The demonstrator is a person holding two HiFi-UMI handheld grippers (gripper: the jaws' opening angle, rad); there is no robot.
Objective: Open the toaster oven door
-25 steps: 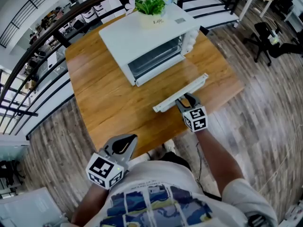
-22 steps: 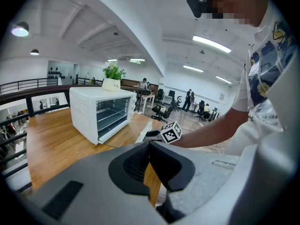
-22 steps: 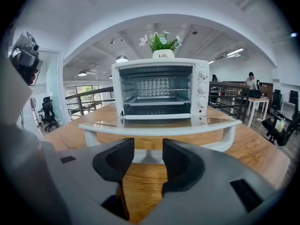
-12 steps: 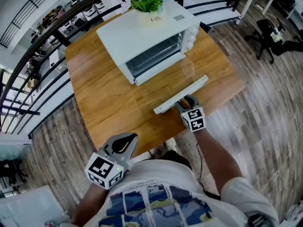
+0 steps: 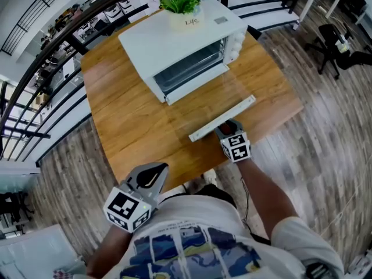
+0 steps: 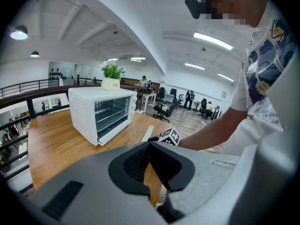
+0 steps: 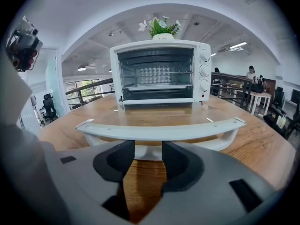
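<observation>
The white toaster oven (image 5: pixel 180 39) stands at the far side of the wooden table (image 5: pixel 128 121). Its glass door (image 5: pixel 206 95) lies folded down flat, and the cavity with its racks (image 7: pixel 157 76) shows. The door's white handle bar (image 5: pixel 222 118) is at the door's near edge. My right gripper (image 5: pixel 228 127) sits just behind that bar, open; in the right gripper view the handle (image 7: pixel 159 131) lies right in front of the parted jaws (image 7: pixel 148 146). My left gripper (image 5: pixel 152 174) hangs off the table's near left edge, shut and empty (image 6: pixel 150 143).
A potted plant (image 5: pixel 183 4) stands on top of the oven. A black railing (image 5: pixel 46 68) runs behind and left of the table. Office chairs (image 5: pixel 328 45) stand on the wood floor at the right. The person's body is close to the near table edge.
The door handle and my right gripper have shifted slightly toward the table's near edge. My left gripper has stayed put.
</observation>
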